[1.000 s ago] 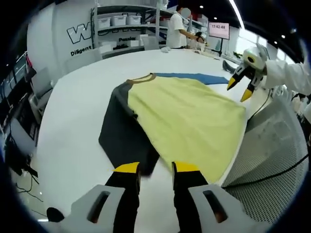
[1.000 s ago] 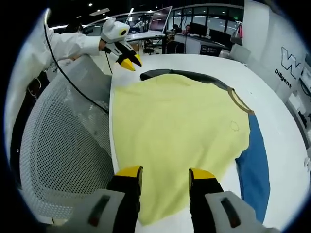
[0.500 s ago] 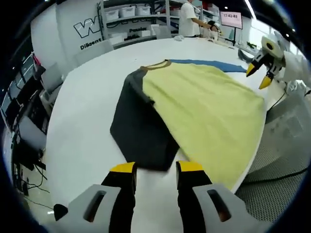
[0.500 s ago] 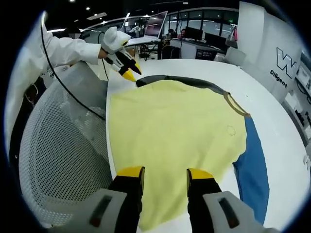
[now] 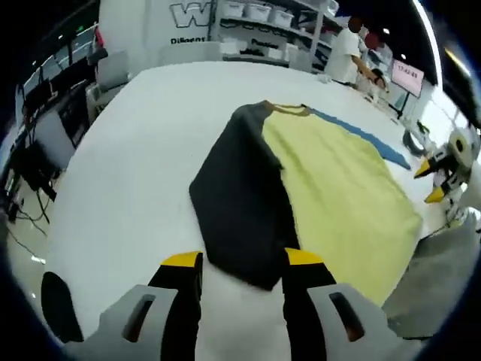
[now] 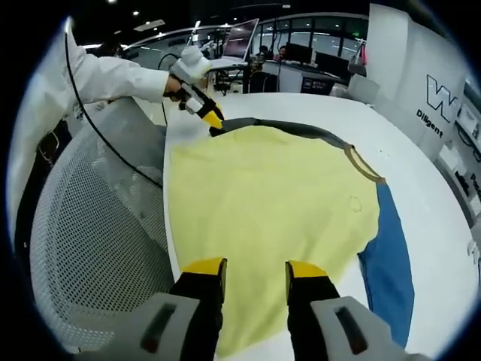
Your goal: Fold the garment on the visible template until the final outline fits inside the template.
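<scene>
A T-shirt lies flat on the white table (image 5: 128,150), with a yellow body (image 5: 342,184), a dark grey sleeve (image 5: 240,199) and a blue sleeve (image 5: 361,135). My left gripper (image 5: 242,259) is open, its yellow tips either side of the dark sleeve's near corner. In the right gripper view the left gripper (image 6: 211,120) sits low at the dark sleeve (image 6: 293,128). My right gripper (image 6: 255,268) is open over the hem of the yellow body (image 6: 270,203), with the blue sleeve (image 6: 389,259) to its right. The right gripper (image 5: 430,180) also appears at the shirt's far edge.
A white mesh chair back (image 6: 98,248) stands against the table edge beside the hem. A person's white sleeve (image 6: 113,79) reaches over it. Shelves with bins (image 5: 263,15) and a standing person (image 5: 347,53) are beyond the table's far end.
My left gripper has moved in and down to the dark sleeve's corner, which now lies between its tips. The right gripper has hardly moved.
</scene>
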